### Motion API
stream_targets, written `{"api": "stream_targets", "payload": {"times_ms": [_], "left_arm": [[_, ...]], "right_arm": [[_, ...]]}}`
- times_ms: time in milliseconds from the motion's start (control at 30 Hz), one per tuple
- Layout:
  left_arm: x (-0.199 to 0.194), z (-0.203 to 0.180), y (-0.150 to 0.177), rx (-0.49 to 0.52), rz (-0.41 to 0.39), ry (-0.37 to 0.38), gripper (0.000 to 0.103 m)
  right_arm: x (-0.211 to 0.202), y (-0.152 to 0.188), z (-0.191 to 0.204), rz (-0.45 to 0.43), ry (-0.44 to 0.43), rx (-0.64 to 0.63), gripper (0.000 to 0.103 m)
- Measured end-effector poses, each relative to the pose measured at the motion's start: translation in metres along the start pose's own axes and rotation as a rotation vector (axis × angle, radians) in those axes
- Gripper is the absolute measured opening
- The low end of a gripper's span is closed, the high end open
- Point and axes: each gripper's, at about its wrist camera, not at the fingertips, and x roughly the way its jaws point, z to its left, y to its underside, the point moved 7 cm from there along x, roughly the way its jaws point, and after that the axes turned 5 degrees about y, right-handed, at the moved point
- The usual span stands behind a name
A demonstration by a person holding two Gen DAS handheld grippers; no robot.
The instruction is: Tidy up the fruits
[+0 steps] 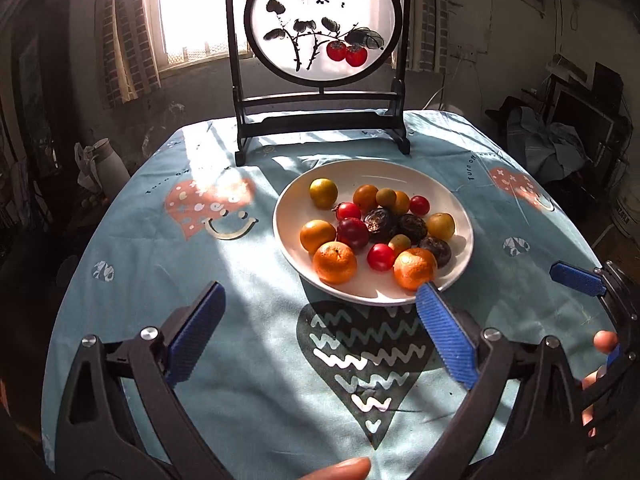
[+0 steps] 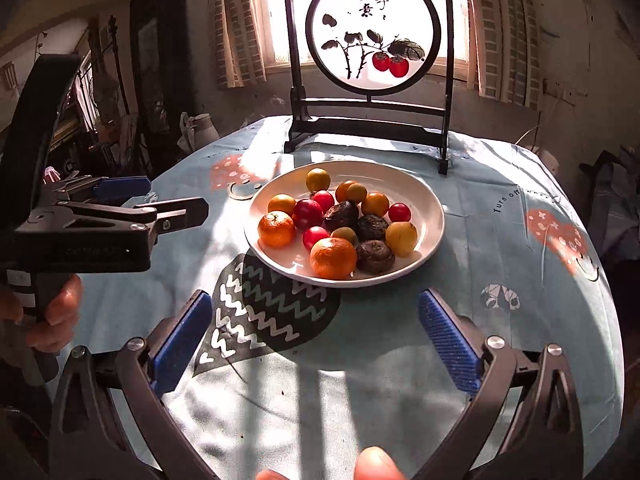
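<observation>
Both your left claw and right claw hang apart, holding nothing, short of the plate; only the right view shows the left one side-on, seemingly above the desk.

A lived-in home interior: round table with patterned tablecloth, decorative persimmon-painting screen, curtained window, white jug, cluttered belongings along bare walls.

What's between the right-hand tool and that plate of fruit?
Only tablecloth: in the right wrist view, its dark zigzag heart lies between the right tool and the plate.
</observation>
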Motion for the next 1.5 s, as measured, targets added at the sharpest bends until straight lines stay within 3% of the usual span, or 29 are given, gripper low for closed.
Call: {"api": "stream_targets", "payload": {"times_ms": [133,267,400,967,1500], "left_arm": [[-0.008,-0.002,0.027,0.017,-0.022,0.042,0.099],[0.008,0.008,0.043,0.013,-0.029,0.014,0.099],[0.021,0.012,0.055,0.038,-0.012,-0.021,0.099],[0.024,0.0,0.063,0.054,0.005,0.056,0.099],[0.024,-0.001,0.066,0.075,-0.006,0.017,0.099]], "right_arm": [[-0.014,0.018,0.0,-0.051,-0.035,0.004,0.102],[-0.004,0.022,-0.012,-0.113,-0.016,-0.007,0.102],[0.009,0.027,-0.022,-0.082,-0.003,0.008,0.102],[0.01,0.034,-0.019,-0.064,0.027,-0.016,0.102],[0.012,0.038,-0.022,-0.048,0.035,-0.002,0.102]]}}
